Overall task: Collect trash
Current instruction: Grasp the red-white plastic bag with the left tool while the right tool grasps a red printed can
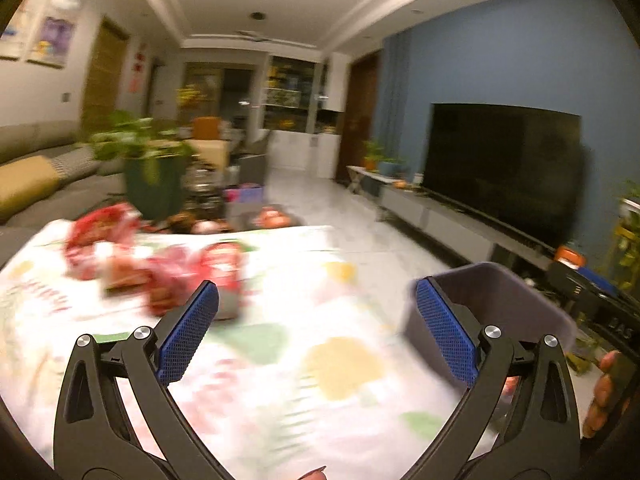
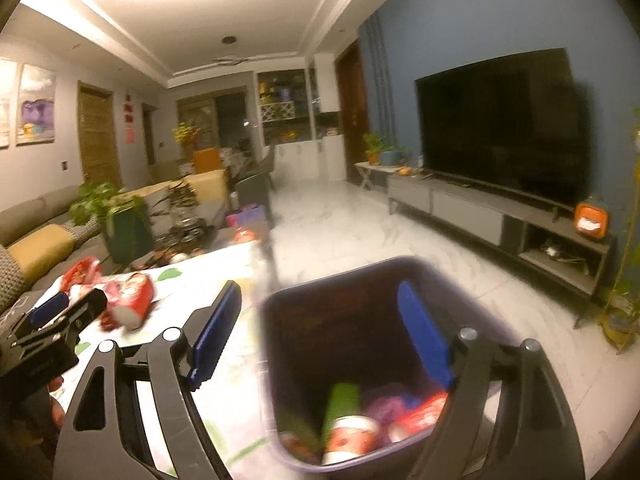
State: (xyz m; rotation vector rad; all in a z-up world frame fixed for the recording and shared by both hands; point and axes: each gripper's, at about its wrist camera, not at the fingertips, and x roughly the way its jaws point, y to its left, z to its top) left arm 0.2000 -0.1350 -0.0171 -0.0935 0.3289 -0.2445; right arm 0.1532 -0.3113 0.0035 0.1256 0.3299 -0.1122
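Gaping right gripper [image 2: 316, 340] — over dark bin [image 2: 472, 304], crinkled red wrappers [image 2: 128, 296]

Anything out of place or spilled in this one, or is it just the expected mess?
Only the expected mess: red wrappers lie scattered on the patterned cloth, not yet binned. The bin stands upright off the table edge with trash inside. Both views are motion-blurred. Left gripper and right gripper are open and empty.

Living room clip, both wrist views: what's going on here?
A person with two handheld grippers is clearing trash. The right gripper hangs open above a dark purple plastic bin already holding wrappers and a cup. The left gripper, open and empty, faces the red snack wrappers lying on the patterned white tablecloth.
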